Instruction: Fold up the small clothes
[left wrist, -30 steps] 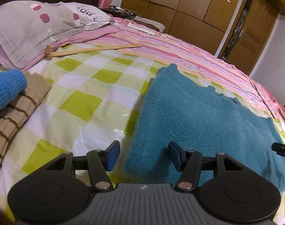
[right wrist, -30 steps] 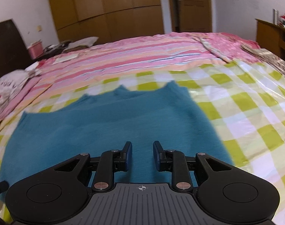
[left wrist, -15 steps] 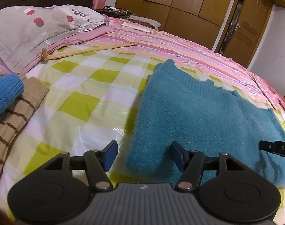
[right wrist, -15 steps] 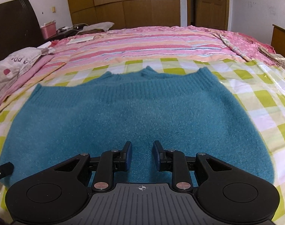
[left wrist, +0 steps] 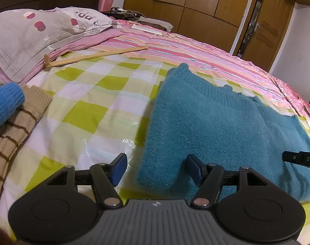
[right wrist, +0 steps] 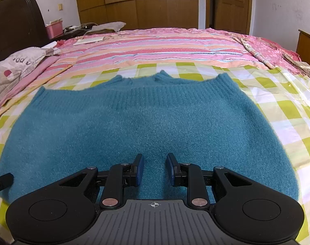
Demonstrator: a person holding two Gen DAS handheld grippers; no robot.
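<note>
Teal sweater [right wrist: 146, 126] lies flat on the bed [left wrist: 89, 102] — both the left claw [left wrist: 156, 169] and right claw [right wrist: 154, 169] gape empty at its near edge. Fuzzy knit could slip or bunch if pinched shallow.

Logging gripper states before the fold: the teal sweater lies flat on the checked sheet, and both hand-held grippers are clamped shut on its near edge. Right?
Not quite. The sweater does lie flat on the checked sheet, but neither hand-held gripper is shut. The left wrist view shows the left gripper wide open astride the sweater's corner; the right wrist view shows the right gripper open over the near edge, gripping nothing.
</note>
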